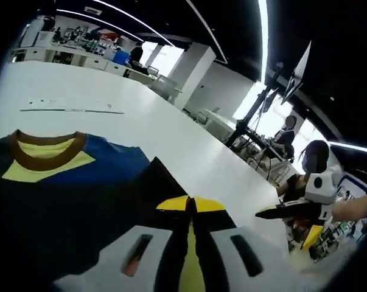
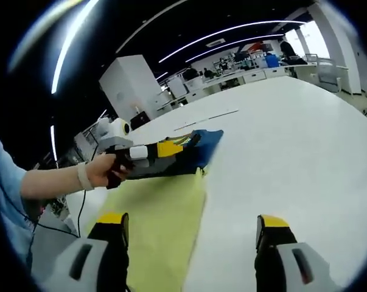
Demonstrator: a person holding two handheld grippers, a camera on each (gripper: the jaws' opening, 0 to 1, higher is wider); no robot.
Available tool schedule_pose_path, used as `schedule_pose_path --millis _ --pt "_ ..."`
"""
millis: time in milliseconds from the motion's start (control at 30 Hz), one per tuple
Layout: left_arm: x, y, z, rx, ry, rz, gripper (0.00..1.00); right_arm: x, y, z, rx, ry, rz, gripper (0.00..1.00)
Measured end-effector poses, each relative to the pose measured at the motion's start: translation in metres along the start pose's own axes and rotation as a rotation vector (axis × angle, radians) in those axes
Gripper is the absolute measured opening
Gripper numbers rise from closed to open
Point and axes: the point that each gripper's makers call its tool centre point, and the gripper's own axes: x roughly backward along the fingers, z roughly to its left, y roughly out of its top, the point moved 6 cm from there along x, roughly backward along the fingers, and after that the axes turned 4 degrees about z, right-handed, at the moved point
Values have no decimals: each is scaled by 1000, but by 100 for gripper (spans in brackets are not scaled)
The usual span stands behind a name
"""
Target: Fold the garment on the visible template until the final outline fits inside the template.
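With the left gripper [image 1: 190, 210] pinching the blue garment's [image 1: 67, 188] edge above the white table [image 2: 293, 140] and the right gripper [image 2: 192, 228] spread wide over the yellow template [image 2: 162, 225], a slipped pinch could drop the fold crooked, outside the template.

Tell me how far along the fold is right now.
Partly done, it seems. The left gripper is shut on the garment, lifting a dark fold off the white table, its yellow body trailing. The right gripper is open and empty. Left: finishing the fold and fitting the outline; I cannot make out the template.
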Motion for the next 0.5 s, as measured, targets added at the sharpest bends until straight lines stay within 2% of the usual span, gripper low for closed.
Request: schedule_pose_path --millis 167,233,267,300,333,400,500 --pt "1 -1 3 -1 3 -10 0 2 0 -2 -1 -5 0 86" --pt "2 1 2 -36 3 -20 2 2 0 -2 -7 -6 -2 87" --pt "3 1 2 -55 4 -20 7 2 0 -2 -5 -6 -3 87" --pt "4 1 2 -64 15 -24 15 2 0 -2 -3 -6 -4 87" --pt "6 3 5 -80 44 -45 27 2 0 -1 -4 -5 -2 87" --pt "10 6 6 -79 43 -61 41 1 -1 0 -3 -5 -2 87" --pt "16 9 7 -84 39 -76 46 -1 0 2 -2 0 -2 87"
